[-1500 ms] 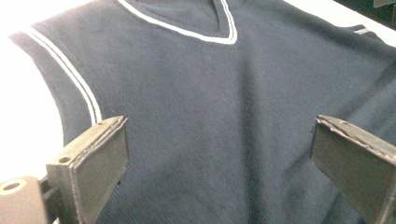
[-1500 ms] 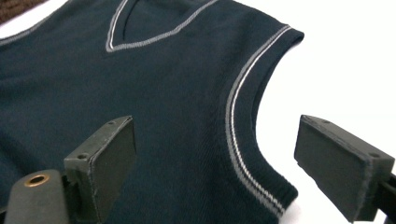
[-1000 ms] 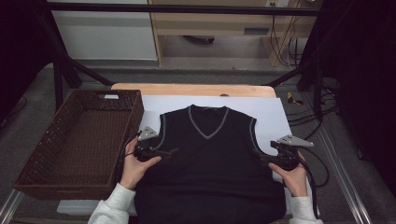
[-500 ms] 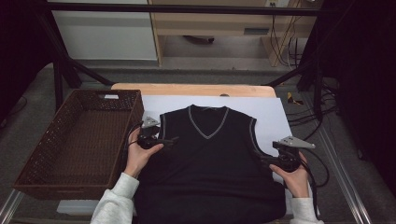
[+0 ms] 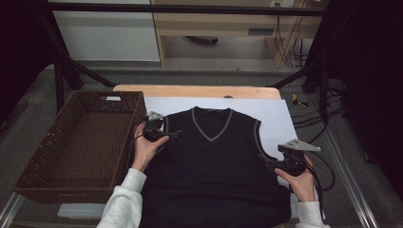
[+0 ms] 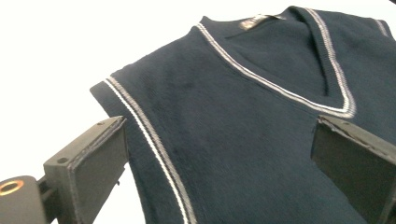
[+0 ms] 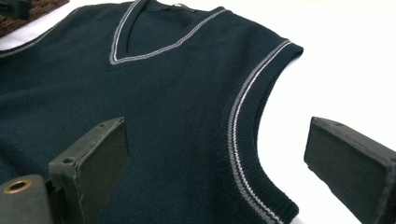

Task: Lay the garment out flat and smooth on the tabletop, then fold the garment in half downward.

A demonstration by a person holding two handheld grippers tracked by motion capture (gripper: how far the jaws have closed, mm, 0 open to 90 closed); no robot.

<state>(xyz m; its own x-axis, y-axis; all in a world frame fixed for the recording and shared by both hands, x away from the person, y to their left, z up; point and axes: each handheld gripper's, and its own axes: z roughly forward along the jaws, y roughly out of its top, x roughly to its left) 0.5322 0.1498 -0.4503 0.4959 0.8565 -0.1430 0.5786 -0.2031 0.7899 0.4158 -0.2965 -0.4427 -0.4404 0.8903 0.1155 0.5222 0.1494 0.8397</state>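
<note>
A dark navy sleeveless V-neck vest (image 5: 214, 166) with grey trim lies flat on a white sheet (image 5: 271, 114), neck away from me. My left gripper (image 5: 167, 135) is at the vest's left shoulder. In the left gripper view its jaws stand wide open (image 6: 219, 163) over the shoulder and armhole trim of the vest (image 6: 243, 116). My right gripper (image 5: 267, 161) rests at the right armhole. Its jaws (image 7: 217, 168) have just been opening; the trimmed armhole edge of the vest (image 7: 163, 116) lies between them, and the pads do not press on it.
An empty brown wicker basket (image 5: 81, 142) sits left of the sheet, close to my left hand. The wooden table edge (image 5: 199, 90) runs behind the vest. Cables (image 5: 309, 102) trail off the right side. Dark frame posts stand at both back corners.
My left hand has slid away from me and slightly right, up to the vest's left shoulder. The right hand has stayed at the right armhole.
</note>
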